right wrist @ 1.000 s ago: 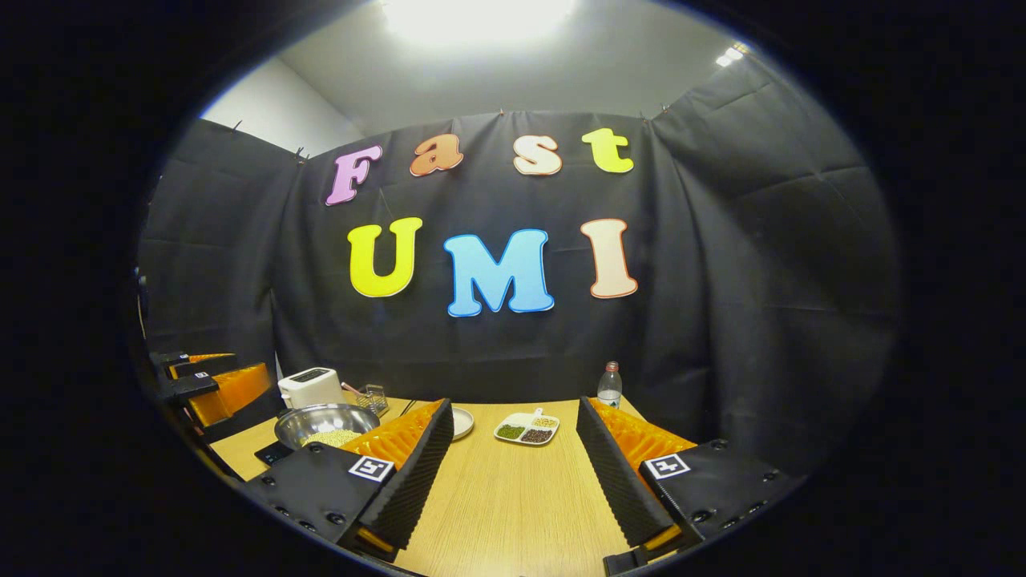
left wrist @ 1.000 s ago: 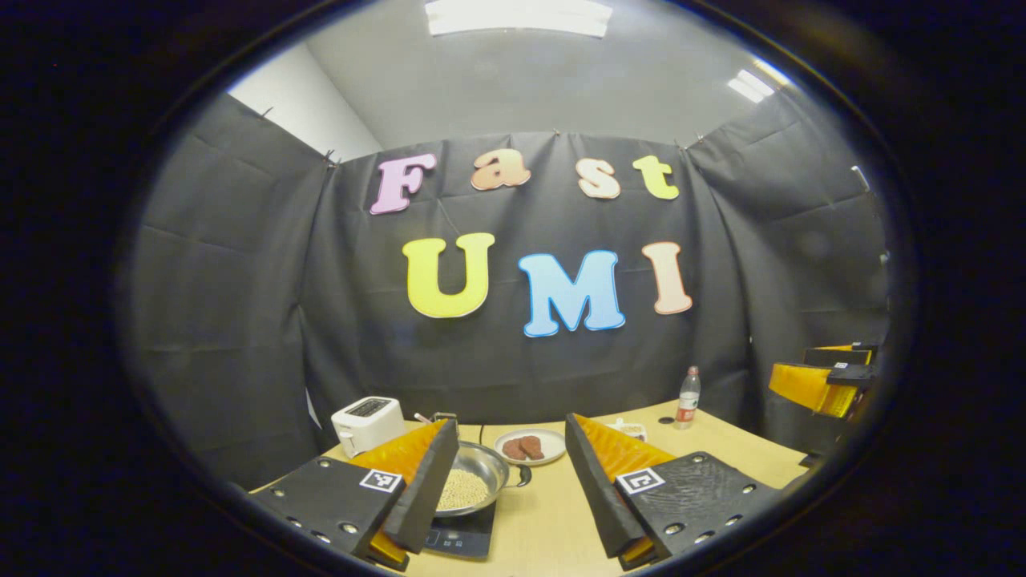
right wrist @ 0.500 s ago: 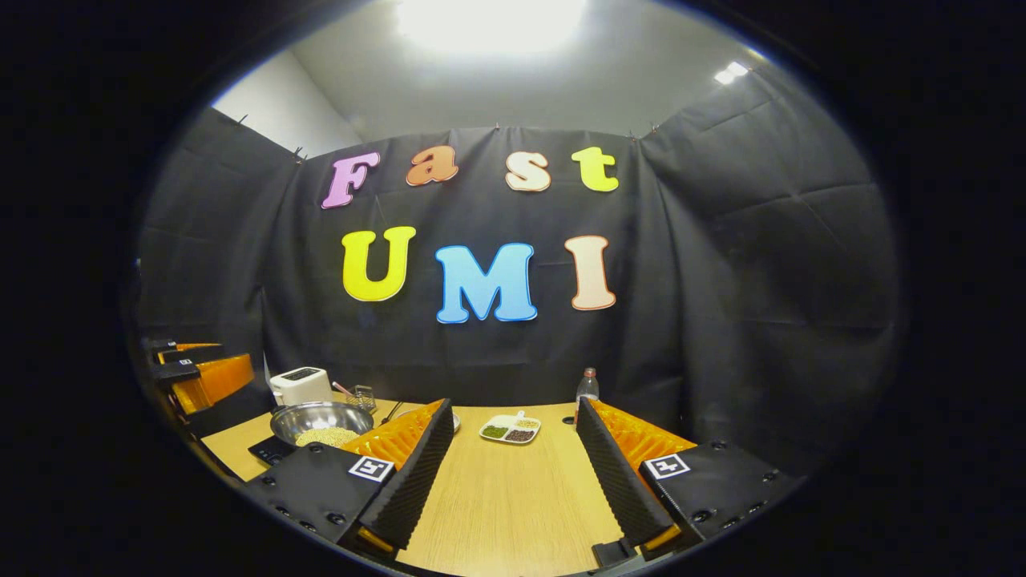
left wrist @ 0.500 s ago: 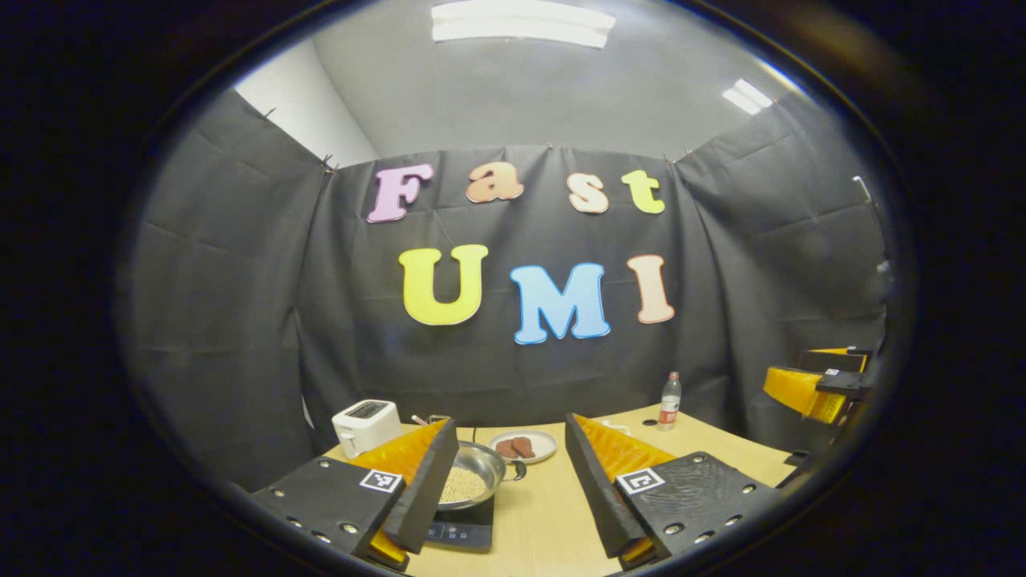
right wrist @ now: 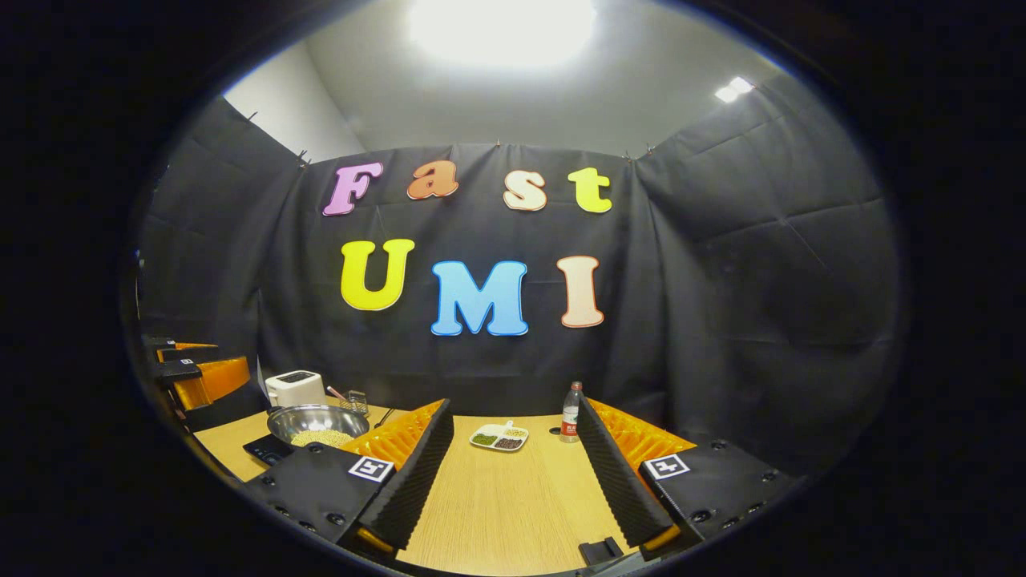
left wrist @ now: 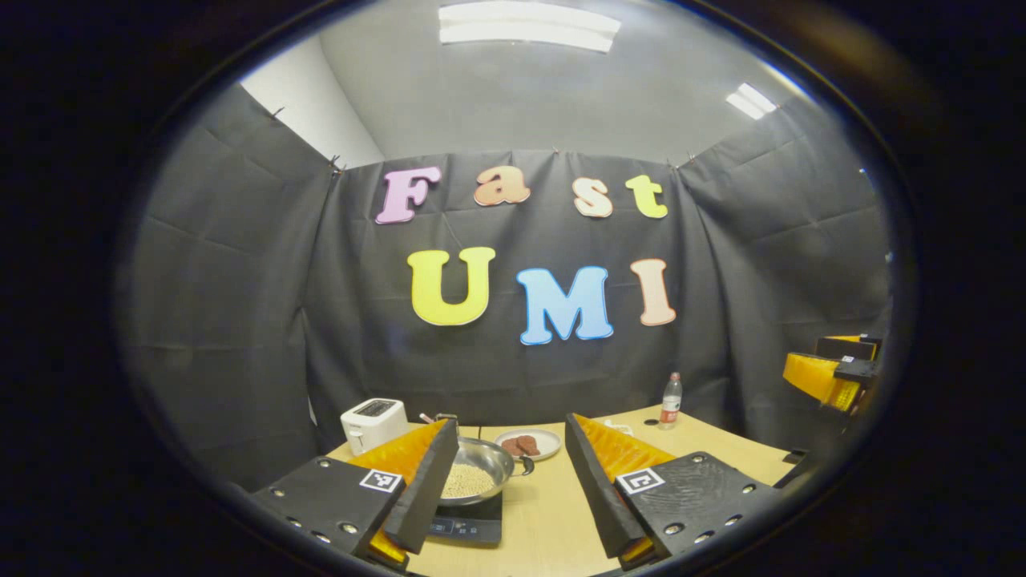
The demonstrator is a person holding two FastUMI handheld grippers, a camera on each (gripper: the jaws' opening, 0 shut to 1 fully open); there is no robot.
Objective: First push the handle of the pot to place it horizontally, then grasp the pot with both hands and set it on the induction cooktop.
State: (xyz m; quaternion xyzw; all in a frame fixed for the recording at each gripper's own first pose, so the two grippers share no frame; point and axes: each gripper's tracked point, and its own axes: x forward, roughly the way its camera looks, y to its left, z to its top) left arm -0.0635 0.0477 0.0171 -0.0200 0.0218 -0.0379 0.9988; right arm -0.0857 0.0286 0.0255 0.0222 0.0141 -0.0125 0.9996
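A steel pot (left wrist: 479,473) holding pale beans sits on the black induction cooktop (left wrist: 469,526), its short black handle (left wrist: 525,465) pointing right. My left gripper (left wrist: 506,481) is open, back from the pot with nothing between its fingers; its left finger hides part of the pot. In the right gripper view the pot (right wrist: 317,423) stands on the cooktop (right wrist: 267,450) at the left. My right gripper (right wrist: 509,473) is open over bare wood, and it also appears at the right edge of the left gripper view (left wrist: 830,373). The left gripper (right wrist: 196,377) appears at the far left.
A white toaster (left wrist: 371,421) stands behind the pot, a plate with brown pieces (left wrist: 527,443) to its right. A water bottle (left wrist: 670,401) stands at the back of the wooden table (left wrist: 553,521). A divided dish of beans (right wrist: 498,437) lies mid-table.
Both grippers have drawn back and away from the table; the pot, plate and bottle look smaller and farther off. The pot stays on the cooktop.
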